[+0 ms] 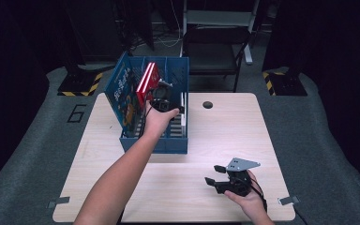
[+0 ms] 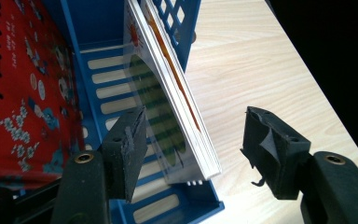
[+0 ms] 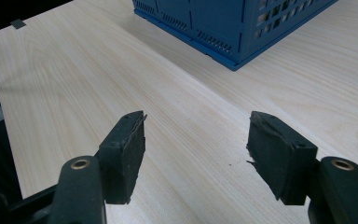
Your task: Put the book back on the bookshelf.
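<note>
A blue slotted crate (image 1: 155, 143) stands on the pale wooden table (image 1: 215, 136), left of centre. A blue picture book (image 1: 124, 93) leans on the crate's left wall, with a red book (image 1: 146, 83) upright beside it. Thin white books (image 1: 183, 112) stand against the right wall. My left gripper (image 1: 163, 99) hangs over the crate. In the left gripper view its jaws (image 2: 193, 149) straddle the white books' (image 2: 168, 107) top edge; the right pad (image 2: 270, 154) stands clear of them, so it is open. The red book (image 2: 18, 93) lies to their left. My right gripper (image 1: 218, 176) rests open near the table's front right, nothing between its jaws (image 3: 196, 149).
A dark chair (image 1: 215, 51) stands behind the table's far edge. A small round hole (image 1: 208, 104) sits in the tabletop right of the crate. In the right gripper view the crate's corner (image 3: 233, 28) is ahead over bare wood (image 3: 74, 70).
</note>
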